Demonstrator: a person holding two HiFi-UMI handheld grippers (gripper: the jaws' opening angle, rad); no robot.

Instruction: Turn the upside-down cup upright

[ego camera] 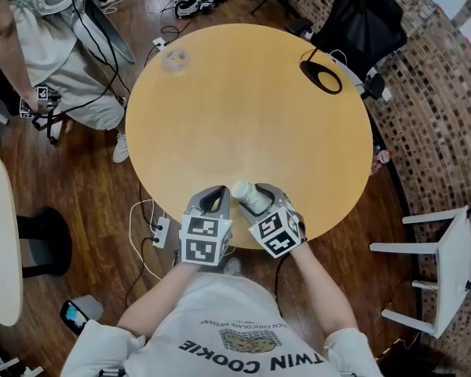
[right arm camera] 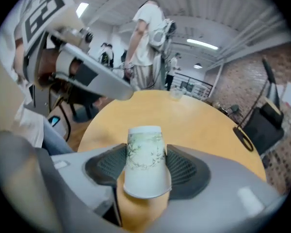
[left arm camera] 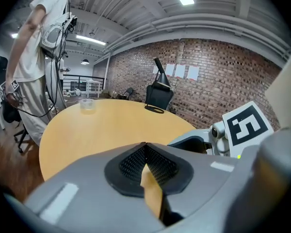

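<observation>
White paper sprigged with green, the small tapered cup (right arm camera: 144, 161) stands between the right gripper's (right arm camera: 145, 154) jaws, which are closed on its two sides. Its long axis is crosswise to them, closed base up and wide rim down over the round wooden table (ego camera: 243, 108); I cannot tell whether the rim touches. The left gripper (left arm camera: 145, 149), just beside, is closed on nothing.

Two cups (ego camera: 250, 195) (ego camera: 175, 60), two hand-held grippers (ego camera: 213, 197) (ego camera: 258, 202)
</observation>
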